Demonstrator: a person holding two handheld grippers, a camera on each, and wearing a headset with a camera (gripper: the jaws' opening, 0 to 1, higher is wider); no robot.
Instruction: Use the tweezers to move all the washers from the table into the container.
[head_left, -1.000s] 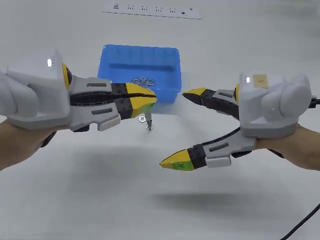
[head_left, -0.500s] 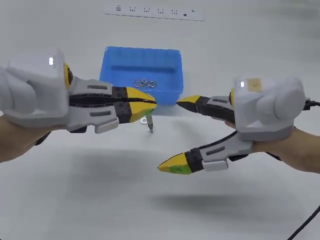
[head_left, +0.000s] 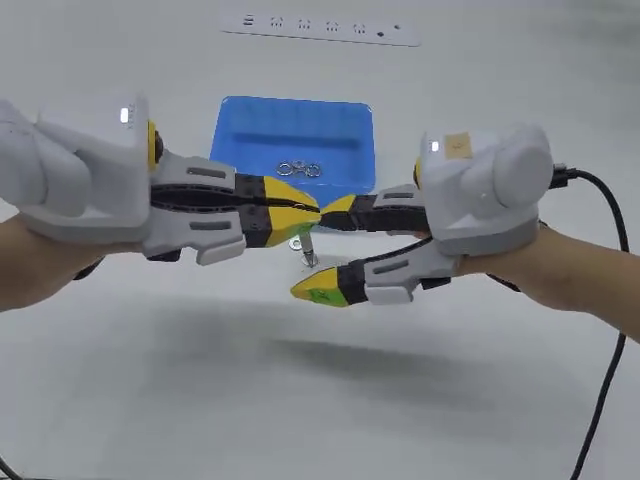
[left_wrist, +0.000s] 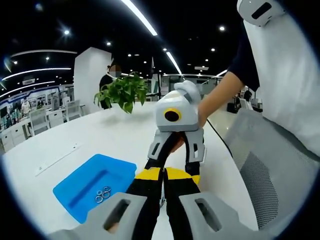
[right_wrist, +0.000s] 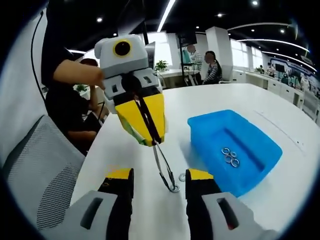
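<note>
The washer (right_wrist: 173, 188) lies on the surface just short of the container's near wall, with a second washer (right_wrist: 182, 177) beside it. The tweezers (right_wrist: 161, 162) hang nearly upright with their tips down at the first washer. My left gripper (head_left: 312, 208) is clenched on their top. My right gripper (head_left: 318, 252) is released, its jaws straddling the tweezers' shaft. The container (head_left: 228, 150) sits beyond, toward the surface's far edge.

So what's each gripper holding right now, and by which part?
The left gripper is shut on the tweezers, its fingers pinching their top end. The right gripper is open and holds nothing.
</note>
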